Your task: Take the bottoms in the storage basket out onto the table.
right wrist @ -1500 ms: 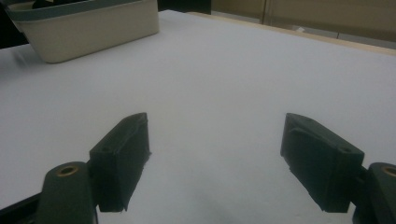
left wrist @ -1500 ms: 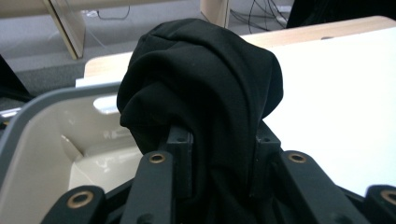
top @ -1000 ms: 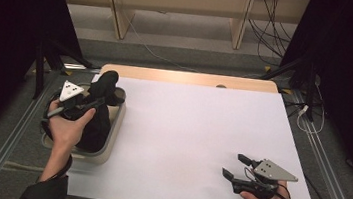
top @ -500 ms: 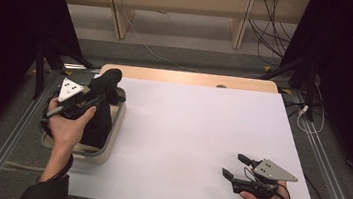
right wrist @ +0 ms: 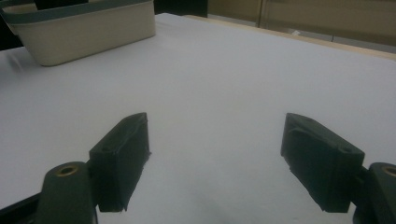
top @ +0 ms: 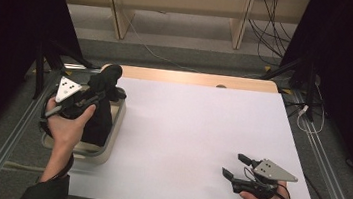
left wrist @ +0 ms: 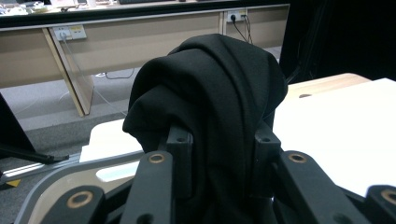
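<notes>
A bunched black cloth point(top: 101, 106) is pinched by the left gripper point(top: 95, 94) at centre left of the high view, its length hanging down into the beige basket point(top: 112, 137). The right gripper point(top: 235, 167), lower right, is held spread above the bare white table point(top: 196, 132).

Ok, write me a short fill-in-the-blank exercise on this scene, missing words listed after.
1. The left gripper is shut on a bunched ____ cloth.
2. The cloth hangs above a cream ____ at the table's left edge.
3. The right gripper has its fingers ____, nothing between them.

Missing words: black; basket; open
</notes>
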